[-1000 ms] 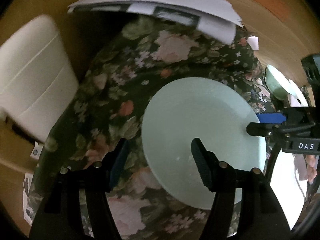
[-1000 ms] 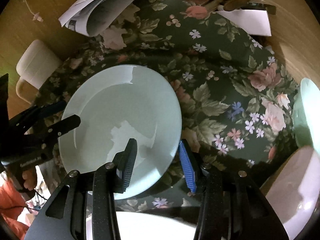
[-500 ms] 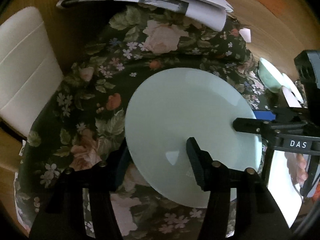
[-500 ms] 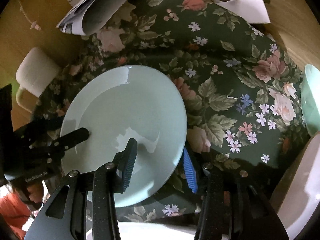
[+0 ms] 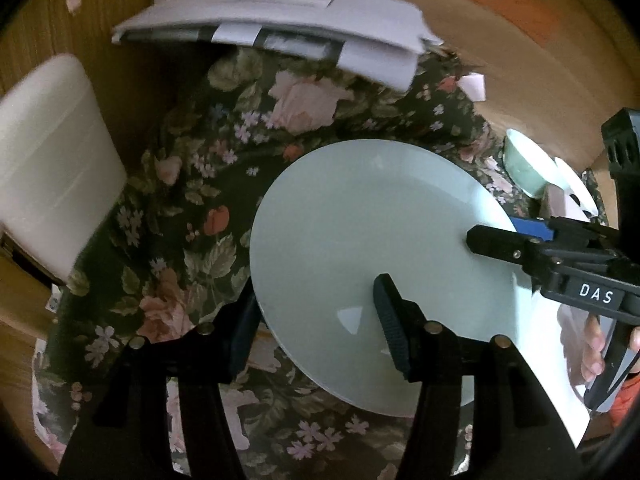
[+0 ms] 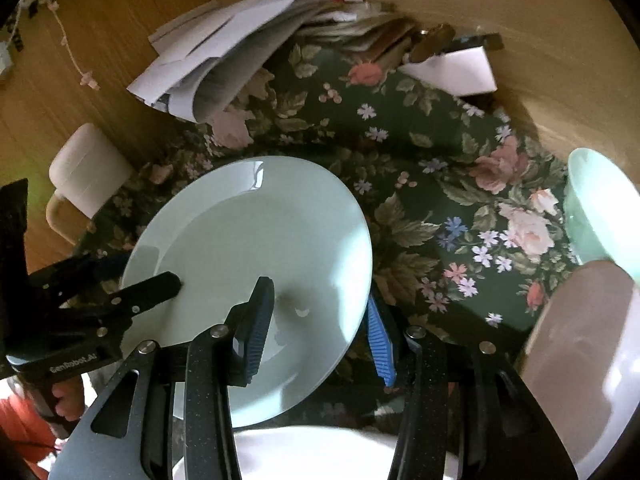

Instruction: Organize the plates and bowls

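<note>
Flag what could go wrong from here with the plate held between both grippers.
1. The plate hangs tilted, pinched only at opposite rim edges by the left gripper and right gripper; if the hands drift apart or twist, it may slip.
2. A white plate lies directly below and a green bowl nearby, so a drop could chip them.

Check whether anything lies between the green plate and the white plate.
Nothing visible does. The green plate, gripped at opposite rims by the left gripper and right gripper, overlaps the edge of the white plate.
</note>
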